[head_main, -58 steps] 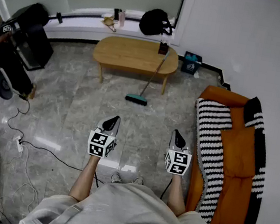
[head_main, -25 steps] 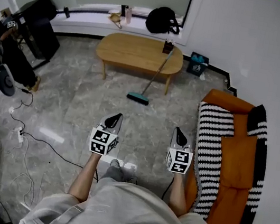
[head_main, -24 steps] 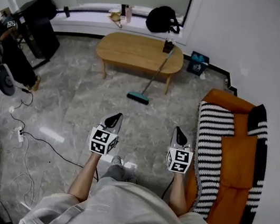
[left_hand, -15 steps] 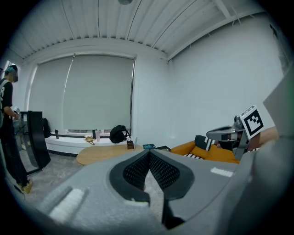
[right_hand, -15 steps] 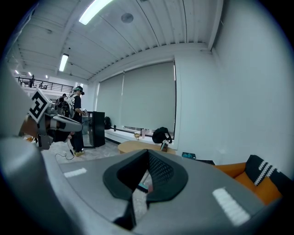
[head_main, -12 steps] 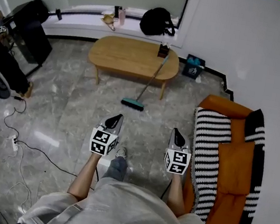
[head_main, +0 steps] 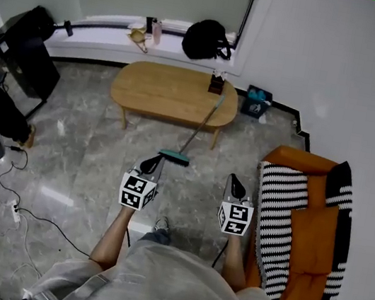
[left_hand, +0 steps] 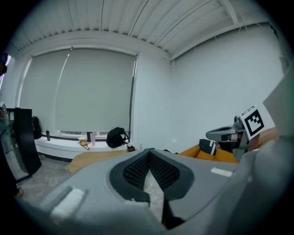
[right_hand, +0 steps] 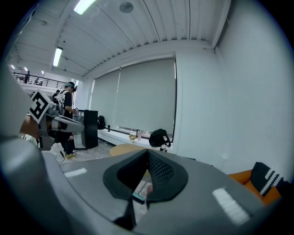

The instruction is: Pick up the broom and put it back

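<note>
Though both closed and empty, left gripper (head_main: 150, 164) and right gripper (head_main: 236, 185) before one broom (head_main: 196, 129), seemingly against one table (head_main: 162, 91).

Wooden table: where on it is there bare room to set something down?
Most of the table top is bare, from its left end to the middle. Its right end is crowded: a small dark box stands there and the broom leans against that end.

Marble floor (head_main: 89, 135): oval wooden table (head_main: 169, 92), broom (head_main: 197, 129) head down, orange sofa (head_main: 308, 239) at right.
</note>
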A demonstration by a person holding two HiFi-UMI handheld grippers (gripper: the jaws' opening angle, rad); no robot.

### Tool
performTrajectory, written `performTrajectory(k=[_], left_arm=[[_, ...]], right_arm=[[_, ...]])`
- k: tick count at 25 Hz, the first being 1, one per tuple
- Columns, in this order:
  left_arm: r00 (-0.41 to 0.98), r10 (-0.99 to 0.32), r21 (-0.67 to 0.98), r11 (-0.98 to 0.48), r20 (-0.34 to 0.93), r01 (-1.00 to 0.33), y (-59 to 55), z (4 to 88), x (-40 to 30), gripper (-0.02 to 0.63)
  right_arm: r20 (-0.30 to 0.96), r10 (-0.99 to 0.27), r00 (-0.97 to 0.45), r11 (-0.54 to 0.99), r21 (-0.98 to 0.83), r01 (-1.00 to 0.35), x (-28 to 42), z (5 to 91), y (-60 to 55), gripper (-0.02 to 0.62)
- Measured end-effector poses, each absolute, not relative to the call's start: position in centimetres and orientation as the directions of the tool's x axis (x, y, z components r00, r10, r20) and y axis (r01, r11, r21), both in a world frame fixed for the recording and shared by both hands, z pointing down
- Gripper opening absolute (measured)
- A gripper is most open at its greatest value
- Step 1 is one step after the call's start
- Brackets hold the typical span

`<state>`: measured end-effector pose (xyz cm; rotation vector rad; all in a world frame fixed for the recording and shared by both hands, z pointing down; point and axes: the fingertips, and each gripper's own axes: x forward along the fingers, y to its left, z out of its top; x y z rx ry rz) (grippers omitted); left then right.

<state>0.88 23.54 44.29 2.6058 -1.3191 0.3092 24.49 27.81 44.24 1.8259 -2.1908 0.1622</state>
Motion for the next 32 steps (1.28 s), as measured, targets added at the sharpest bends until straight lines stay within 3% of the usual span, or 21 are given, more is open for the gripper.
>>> performTrajectory(k=[23, 32], left_arm=[[0.622, -0.723, 0.128, -0.616, 0.3, -0.777, 7.9, 46.9, -1.1, -0.002], [0.624, -0.715, 0.117, -0.623, 0.315, -0.773, 0.5, 47.7, 2.1, -0.002]], right_arm=[[0.334, -0.934, -0.127, 0.167, 0.094, -0.981, 21.5, 46.6, 12.9, 0.002], [0.339, -0.928, -0.154, 0.186, 0.063, -0.981, 23.5, 48.1, 5.5, 0.002]])
